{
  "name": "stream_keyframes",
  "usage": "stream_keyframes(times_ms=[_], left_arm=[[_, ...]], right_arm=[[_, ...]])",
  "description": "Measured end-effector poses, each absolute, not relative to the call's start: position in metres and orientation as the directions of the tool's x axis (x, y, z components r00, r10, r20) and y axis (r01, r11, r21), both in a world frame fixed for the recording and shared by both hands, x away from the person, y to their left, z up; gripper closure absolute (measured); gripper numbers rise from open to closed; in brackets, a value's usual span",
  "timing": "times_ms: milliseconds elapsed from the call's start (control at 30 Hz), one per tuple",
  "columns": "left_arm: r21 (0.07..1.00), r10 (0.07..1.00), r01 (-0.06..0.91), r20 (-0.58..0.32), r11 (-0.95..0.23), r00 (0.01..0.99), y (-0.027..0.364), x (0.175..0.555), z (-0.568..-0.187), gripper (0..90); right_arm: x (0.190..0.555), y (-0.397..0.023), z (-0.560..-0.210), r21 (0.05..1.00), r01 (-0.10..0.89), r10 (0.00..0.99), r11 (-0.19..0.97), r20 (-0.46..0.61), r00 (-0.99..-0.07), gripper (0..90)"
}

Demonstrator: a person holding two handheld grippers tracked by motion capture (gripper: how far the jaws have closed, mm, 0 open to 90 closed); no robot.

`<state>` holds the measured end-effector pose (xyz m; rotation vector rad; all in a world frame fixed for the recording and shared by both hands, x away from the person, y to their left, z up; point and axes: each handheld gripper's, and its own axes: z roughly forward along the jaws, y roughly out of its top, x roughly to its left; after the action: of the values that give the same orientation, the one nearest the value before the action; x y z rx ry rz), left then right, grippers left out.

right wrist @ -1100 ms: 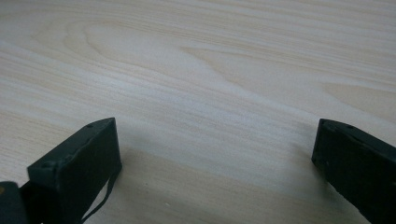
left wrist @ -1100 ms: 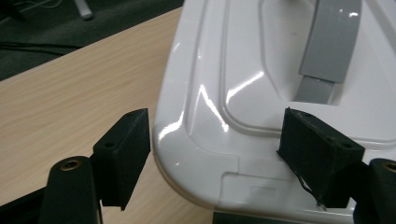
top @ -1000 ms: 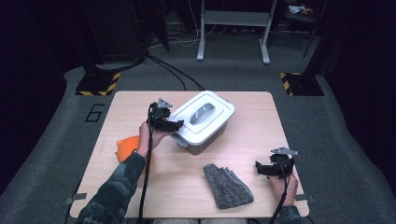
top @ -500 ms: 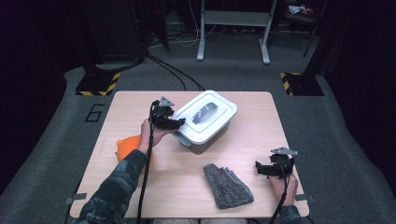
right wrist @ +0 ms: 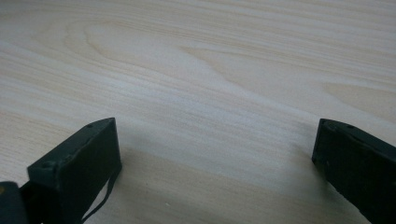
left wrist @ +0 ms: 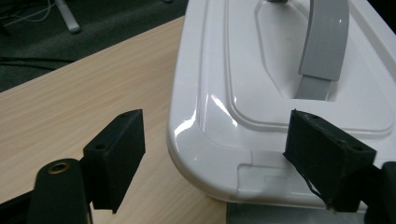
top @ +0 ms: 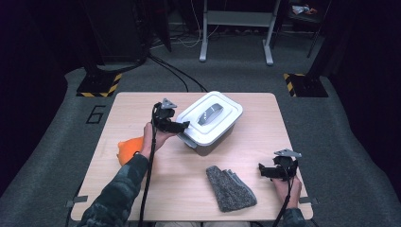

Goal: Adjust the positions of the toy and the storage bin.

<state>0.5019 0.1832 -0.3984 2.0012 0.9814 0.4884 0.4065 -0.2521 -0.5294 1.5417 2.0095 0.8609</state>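
**Left gripper at the corner of the white box lid**

The white box (top: 210, 122) stands near the middle of the table (top: 142, 189), with its lid on and the grey handle (left wrist: 324, 44) lying flat in the lid's hollow. The left gripper (top: 182, 126) is at the near-left corner of the box. Its jaws have just been opening, and in the left gripper view they stand wide, one at each side of the lid corner (left wrist: 205, 149), with no pad pressing on it. So the corner is between the jaws but is not grasped.

The right gripper (top: 263, 170) rests low over bare wood at the right front of the table, jaws released and holding nothing. A grey cloth (top: 230, 187) lies just beside it, and an orange thing (top: 129, 148) lies under the left forearm.

I judge that the step in hand is to take the lid at its edge. To do this well, the pads should reach under the lip of the lid before they close, and the pull should go straight up. The free gripper could steady the box body, because a light box may rise together with a tight lid.
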Motion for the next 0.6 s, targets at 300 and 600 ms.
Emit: stream_keyframes(times_ms=[300,600], left_arm=[[0.839,0.772,0.418,0.002,-0.347,0.636,0.187,0.463,-0.386,13.4],[0.841,0.738,0.38,0.034,-0.386,0.674,0.179,0.418,-0.396,12.1]], right_arm=[[0.407,-0.253,-0.529,0.717,0.672,0.962,0.184,0.009,-0.272,0.1],[0.408,-0.255,-0.527,0.705,0.685,0.96,0.183,0.023,-0.281,1.9]])
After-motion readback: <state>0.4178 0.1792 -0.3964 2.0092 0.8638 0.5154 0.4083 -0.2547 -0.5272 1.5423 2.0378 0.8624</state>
